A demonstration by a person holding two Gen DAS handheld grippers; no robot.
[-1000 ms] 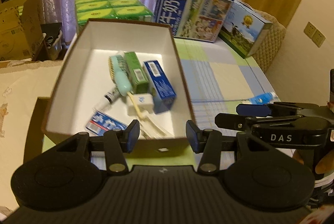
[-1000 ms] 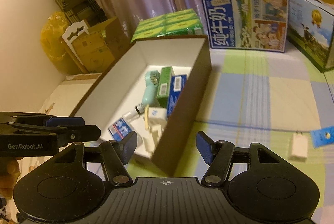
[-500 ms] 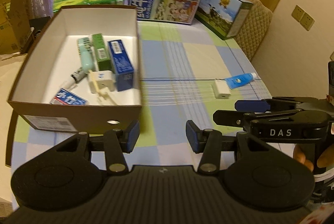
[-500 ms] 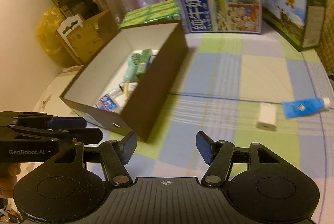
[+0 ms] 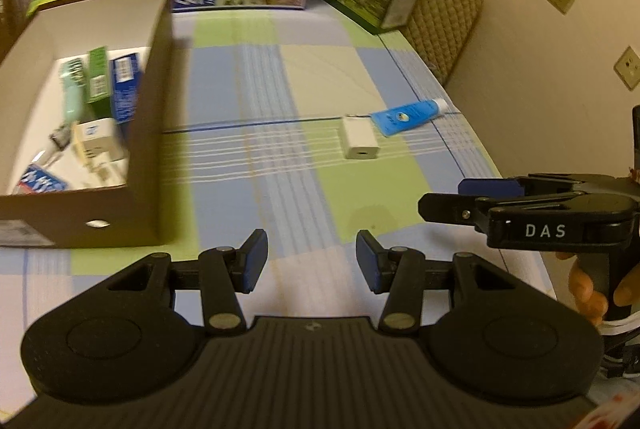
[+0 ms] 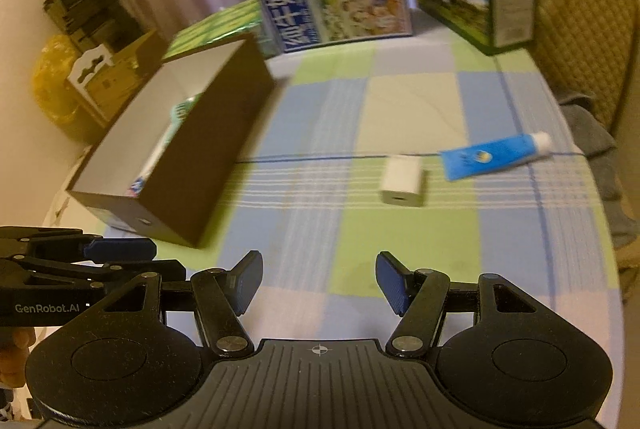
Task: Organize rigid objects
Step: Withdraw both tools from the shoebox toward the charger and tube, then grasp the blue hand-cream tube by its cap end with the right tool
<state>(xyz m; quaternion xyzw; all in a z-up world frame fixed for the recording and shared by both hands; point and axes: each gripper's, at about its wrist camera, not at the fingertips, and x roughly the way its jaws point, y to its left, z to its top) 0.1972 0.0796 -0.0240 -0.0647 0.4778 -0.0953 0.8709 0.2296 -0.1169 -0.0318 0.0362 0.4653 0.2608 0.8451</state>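
Currently | left gripper (image 5: 312,261) fingers apart, empty | right gripper (image 6: 319,283) fingers apart, empty | white adapter (image 6: 401,185) beside blue tube (image 6: 494,155)

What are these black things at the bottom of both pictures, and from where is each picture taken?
They are hand-held grippers, one in each of a person's hands, each carrying its own camera. One picture looks along the left gripper, the other along the right gripper. Both have their jaws open and hold nothing. Ahead is a checked tablecloth. A brown box, already holding small packets, stands on the left. A white charger and a blue tube lie outside it, side by side.
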